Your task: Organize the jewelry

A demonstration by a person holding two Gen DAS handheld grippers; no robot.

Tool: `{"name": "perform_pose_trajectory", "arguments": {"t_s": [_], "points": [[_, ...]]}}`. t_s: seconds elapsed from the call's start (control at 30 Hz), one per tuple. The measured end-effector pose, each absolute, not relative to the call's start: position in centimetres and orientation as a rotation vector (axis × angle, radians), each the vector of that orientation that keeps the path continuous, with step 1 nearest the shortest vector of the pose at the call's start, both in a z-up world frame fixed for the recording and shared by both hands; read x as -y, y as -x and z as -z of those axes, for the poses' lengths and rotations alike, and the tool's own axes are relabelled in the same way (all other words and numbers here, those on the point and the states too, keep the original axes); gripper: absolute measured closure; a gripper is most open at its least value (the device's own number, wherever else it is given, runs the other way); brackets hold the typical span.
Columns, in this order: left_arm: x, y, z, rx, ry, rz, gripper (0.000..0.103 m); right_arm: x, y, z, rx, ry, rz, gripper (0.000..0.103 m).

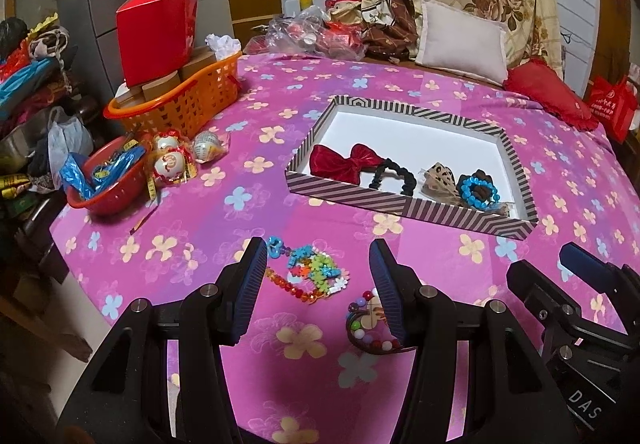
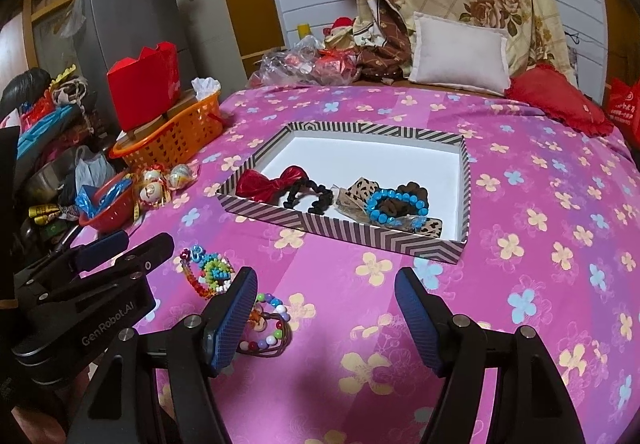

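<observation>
A striped tray box (image 1: 400,206) (image 2: 340,230) lies on the pink flowered cloth. It holds a red bow (image 1: 340,164) (image 2: 272,182), a black scrunchie (image 1: 394,172), a leopard bow (image 1: 438,180) and a blue bead bracelet (image 1: 478,192) (image 2: 396,204). A multicoloured bead bracelet (image 1: 316,272) (image 2: 208,276) lies on the cloth in front of the box, framed by my left gripper (image 1: 318,256) (image 2: 136,244), which is open and not pressing it. A beaded hair tie (image 1: 366,324) (image 2: 268,324) lies by the right finger. My right gripper (image 2: 326,284) (image 1: 552,264) is open over bare cloth.
An orange basket (image 1: 180,100) with a red carton (image 1: 156,32) stands at the far left, with a red bowl (image 1: 104,184) and wrapped egg-shaped trinkets (image 1: 172,164) in front of it. A white pillow (image 1: 460,40) and a red cushion (image 1: 548,92) lie behind the box.
</observation>
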State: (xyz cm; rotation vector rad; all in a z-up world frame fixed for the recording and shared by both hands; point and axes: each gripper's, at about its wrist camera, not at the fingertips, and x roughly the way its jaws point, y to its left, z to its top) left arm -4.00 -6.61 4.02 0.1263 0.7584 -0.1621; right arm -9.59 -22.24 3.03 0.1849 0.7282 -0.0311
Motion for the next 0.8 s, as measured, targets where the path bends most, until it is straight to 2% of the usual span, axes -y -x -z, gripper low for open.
{"name": "perform_pose_trajectory", "arguments": {"t_s": [0.17, 0.8], "points": [[6.6, 3.8, -3.7, -0.765, -0.125, 0.157, 0.050, 22.3, 9.5, -2.9, -0.732, -0.192, 0.034, 0.031], [6.1, 3.4, -2.4, -0.792, -0.126, 0.141, 0.050, 22.2, 9.3, -1.8, -0.764, -0.188, 0.033, 0.031]]}}
